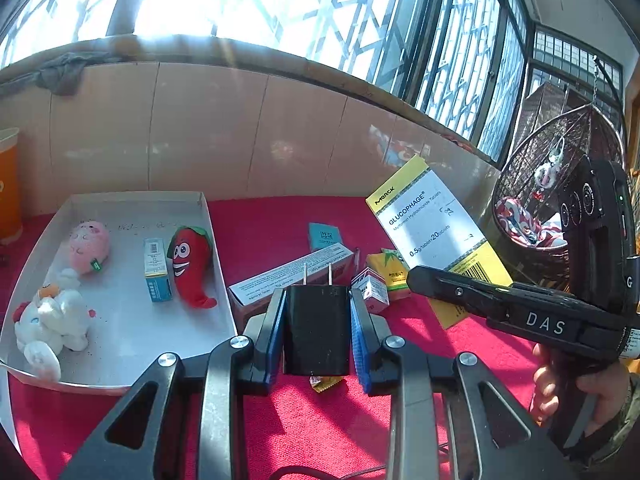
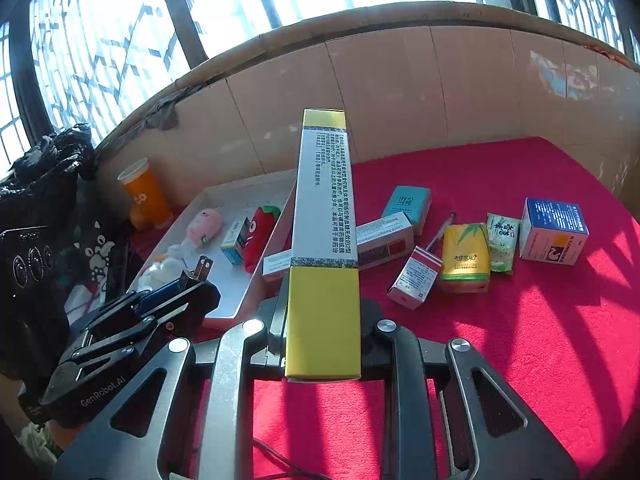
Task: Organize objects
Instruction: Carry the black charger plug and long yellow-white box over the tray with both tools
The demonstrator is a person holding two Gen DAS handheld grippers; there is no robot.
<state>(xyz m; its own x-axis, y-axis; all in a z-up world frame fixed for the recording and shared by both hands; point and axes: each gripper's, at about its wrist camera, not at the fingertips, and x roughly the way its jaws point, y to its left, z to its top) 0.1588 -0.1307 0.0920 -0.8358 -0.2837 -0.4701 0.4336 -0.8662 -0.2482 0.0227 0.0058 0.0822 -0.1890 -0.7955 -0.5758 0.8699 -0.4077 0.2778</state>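
My left gripper [image 1: 317,312] is shut on a black plug charger [image 1: 316,328], prongs pointing forward, held above the red cloth just right of the white tray [image 1: 132,360]. It also shows in the right wrist view [image 2: 188,284]. My right gripper [image 2: 323,320] is shut on a yellow-and-white Glucophage box [image 2: 324,240], held up above the cloth; the box also shows in the left wrist view [image 1: 432,224]. The tray holds a red chili plush [image 1: 190,264], a pink plush [image 1: 89,246], a white plush [image 1: 52,328] and a small blue box [image 1: 156,270].
On the red cloth [image 2: 520,340] lie a long white box [image 2: 384,240], a teal box [image 2: 408,204], a small red-white box [image 2: 416,278], a yellow tissue pack [image 2: 466,258], a green sachet [image 2: 502,248] and a blue-white box [image 2: 554,230]. An orange cup [image 2: 146,200] stands behind the tray. A tiled wall bounds the back.
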